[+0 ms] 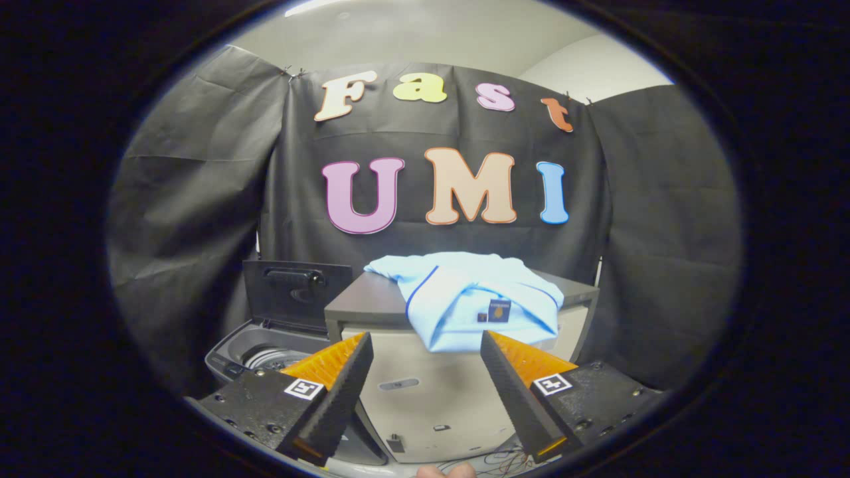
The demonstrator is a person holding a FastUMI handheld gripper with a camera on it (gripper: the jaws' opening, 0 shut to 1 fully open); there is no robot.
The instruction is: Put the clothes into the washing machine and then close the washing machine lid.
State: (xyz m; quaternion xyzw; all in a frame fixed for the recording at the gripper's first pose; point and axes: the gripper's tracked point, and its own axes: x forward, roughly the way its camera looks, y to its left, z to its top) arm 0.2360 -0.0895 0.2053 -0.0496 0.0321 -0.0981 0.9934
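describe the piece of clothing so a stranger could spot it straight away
Find the grey cabinet beside the open-lidded grey washing machine. The light blue shirt lies on top, draping over its front edge, beyond the open gripper. It is the only soft, pale cloth item there.

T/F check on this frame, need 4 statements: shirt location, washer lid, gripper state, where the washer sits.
1. The light blue shirt lies on the cabinet, its hem hanging over the front edge. True.
2. The washing machine has its lid shut. False: the lid stands raised and the drum opening shows.
3. The gripper is shut on the shirt. False: its fingers are spread apart, holding nothing, the shirt just beyond them.
4. The washing machine sits beside the cabinet, lower than its top. True.
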